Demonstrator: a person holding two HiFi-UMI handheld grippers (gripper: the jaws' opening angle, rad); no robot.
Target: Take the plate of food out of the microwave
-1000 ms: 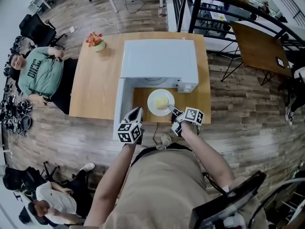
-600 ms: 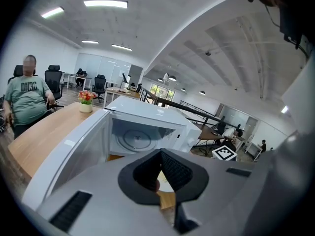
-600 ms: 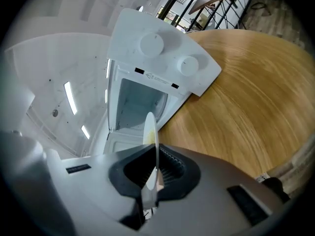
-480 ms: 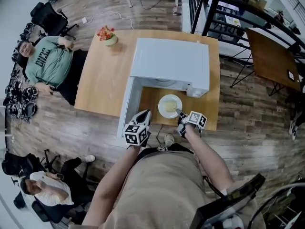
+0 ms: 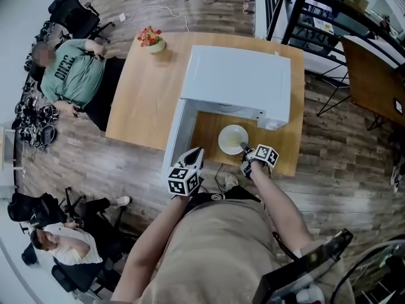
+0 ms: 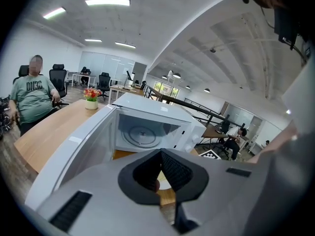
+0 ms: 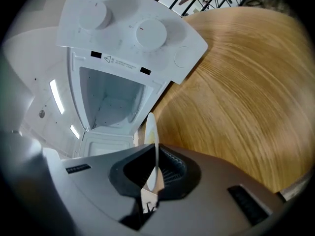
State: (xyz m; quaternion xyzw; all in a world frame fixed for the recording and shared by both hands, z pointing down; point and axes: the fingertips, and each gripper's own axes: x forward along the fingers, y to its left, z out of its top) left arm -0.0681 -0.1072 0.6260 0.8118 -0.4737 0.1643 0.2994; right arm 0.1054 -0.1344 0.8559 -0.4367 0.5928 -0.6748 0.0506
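A white plate (image 5: 231, 138) with pale yellow food rests on the wooden table (image 5: 149, 94), just in front of the white microwave (image 5: 237, 81). The microwave's door (image 5: 178, 135) stands open to the left. My right gripper (image 5: 243, 147) is shut on the plate's near rim. In the right gripper view the plate (image 7: 151, 132) shows edge-on between the pads of the right gripper (image 7: 155, 154). My left gripper (image 5: 196, 152) hovers by the door's front end, shut and empty. In the left gripper view, past the left gripper (image 6: 158, 156), I see the empty cavity with its glass turntable (image 6: 141, 134).
A small pot of flowers (image 5: 151, 40) stands at the table's far left corner. A person in a green shirt (image 5: 73, 75) sits left of the table, and another person (image 5: 60, 249) sits at lower left. A dark table (image 5: 373, 75) and railing are at right.
My head has shifted, so the whole scene sits further right and smaller in view. The right gripper keeps its hold on the plate in front of the microwave. The left gripper stays by the door.
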